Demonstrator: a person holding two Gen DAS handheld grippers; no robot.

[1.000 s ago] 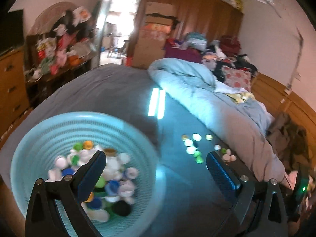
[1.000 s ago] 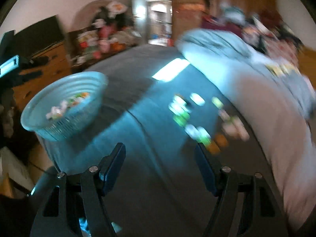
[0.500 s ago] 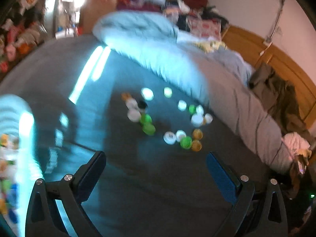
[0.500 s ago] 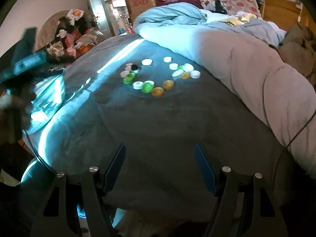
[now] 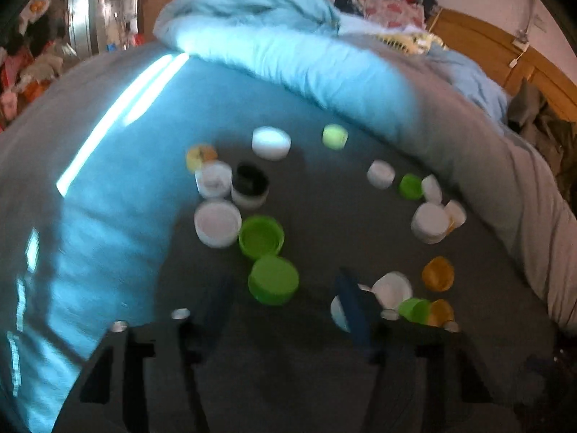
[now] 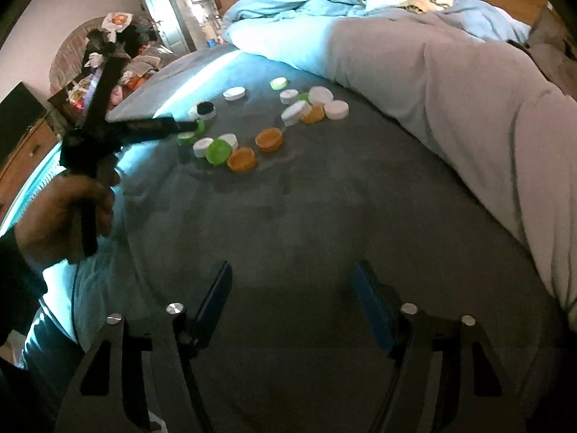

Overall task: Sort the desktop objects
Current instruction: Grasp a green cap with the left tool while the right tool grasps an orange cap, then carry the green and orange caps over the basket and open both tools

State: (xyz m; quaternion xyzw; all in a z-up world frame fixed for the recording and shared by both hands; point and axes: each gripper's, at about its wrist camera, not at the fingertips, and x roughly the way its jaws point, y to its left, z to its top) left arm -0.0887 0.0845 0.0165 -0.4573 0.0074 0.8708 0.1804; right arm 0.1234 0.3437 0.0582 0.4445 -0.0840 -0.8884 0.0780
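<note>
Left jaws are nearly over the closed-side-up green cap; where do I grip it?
Grip the green cap across its round side wall, coming straight down. It lies flat, top up, with an open-side-up green cap crowding its far edge, so close the left gripper left-to-right.

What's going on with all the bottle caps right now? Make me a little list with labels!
surface: grey tabletop beside a bed with a blue duvet
caps: white, green, orange and one black-topped, loose on the tabletop
left gripper: open, holding nothing, low over the caps, a green cap between its fingers
right gripper: open, holding nothing, back from the caps over bare tabletop
nearest caps to right gripper: orange cap and a green one
</note>
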